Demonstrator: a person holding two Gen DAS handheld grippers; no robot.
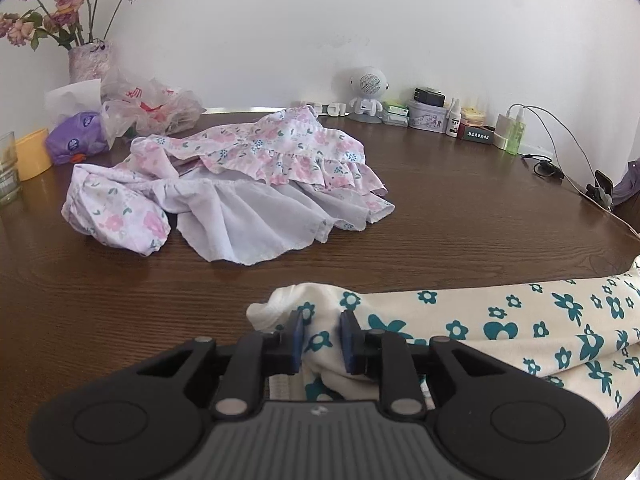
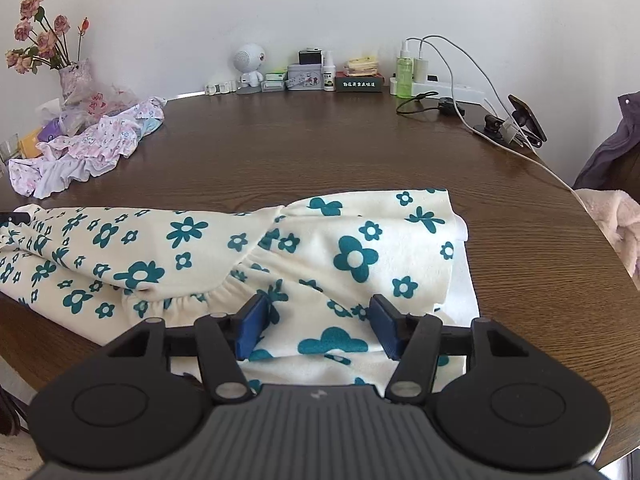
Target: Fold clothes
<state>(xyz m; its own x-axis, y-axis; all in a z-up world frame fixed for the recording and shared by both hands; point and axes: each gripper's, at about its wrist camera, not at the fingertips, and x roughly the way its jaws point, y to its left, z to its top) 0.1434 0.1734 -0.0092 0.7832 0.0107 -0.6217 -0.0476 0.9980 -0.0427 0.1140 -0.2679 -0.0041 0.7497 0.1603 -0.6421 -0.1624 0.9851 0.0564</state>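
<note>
My left gripper [image 1: 321, 342] pinches a bunched end of the cream flowered garment [image 2: 320, 248], which lies across the near side of the table [image 2: 320, 152]. My right gripper [image 2: 318, 330] straddles its hem, jaws parted. It looks soft and limp; I'd grip hems.

Bare desk [image 2: 320, 152] strip open between cream garment [image 2: 352, 248] and back-wall clutter; pink clothes heap [image 1: 224, 184] blocks left, cables [image 2: 520, 136] right.

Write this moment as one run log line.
left gripper: shut on cream garment | right gripper: open over it | pink dress: unfolded
</note>
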